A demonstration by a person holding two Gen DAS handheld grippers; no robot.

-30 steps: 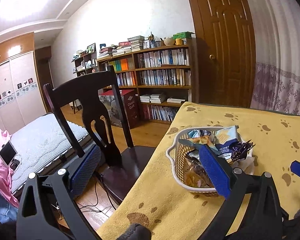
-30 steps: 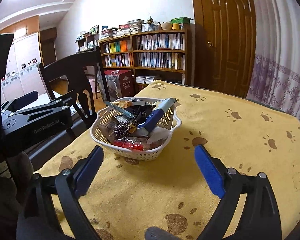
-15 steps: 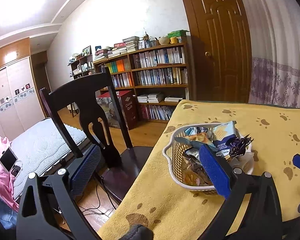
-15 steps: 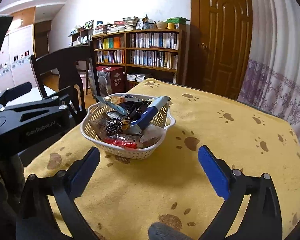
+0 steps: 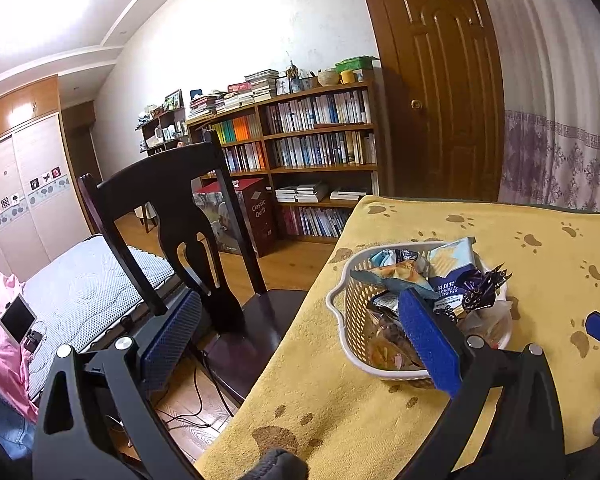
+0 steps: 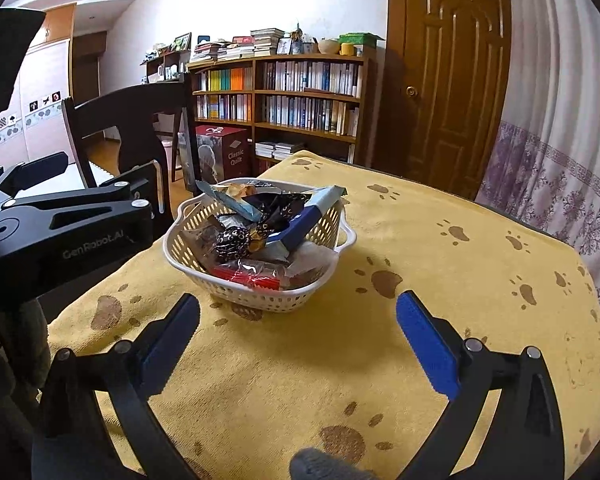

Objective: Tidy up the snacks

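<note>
A white plastic basket (image 6: pixel 256 300) (image 5: pixel 350 316) heaped with wrapped snacks stands on the yellow paw-print cloth (image 6: pixel 440 280). Among the snacks are a blue-and-white packet (image 6: pixel 306 220), a dark purple wrapper (image 5: pixel 482 284) and a red-wrapped one (image 6: pixel 246 276). My right gripper (image 6: pixel 296 324) is open and empty, just in front of the basket. My left gripper (image 5: pixel 300 320) is open and empty at the table's left edge, its right finger (image 5: pixel 424 336) in front of the basket. The left gripper's body (image 6: pixel 60 236) shows at the left of the right wrist view.
A dark wooden chair (image 5: pixel 180 216) stands against the table's left side. Behind are a bookshelf (image 6: pixel 284 96), a brown door (image 6: pixel 452 80), a curtain (image 6: pixel 560 120) and a red box (image 6: pixel 220 160) on the floor. A bed (image 5: pixel 76 280) lies far left.
Both grippers have tilted up and drifted slightly; the basket sits lower and a little nearer in the right wrist view. Both stay open and the basket has not moved.
</note>
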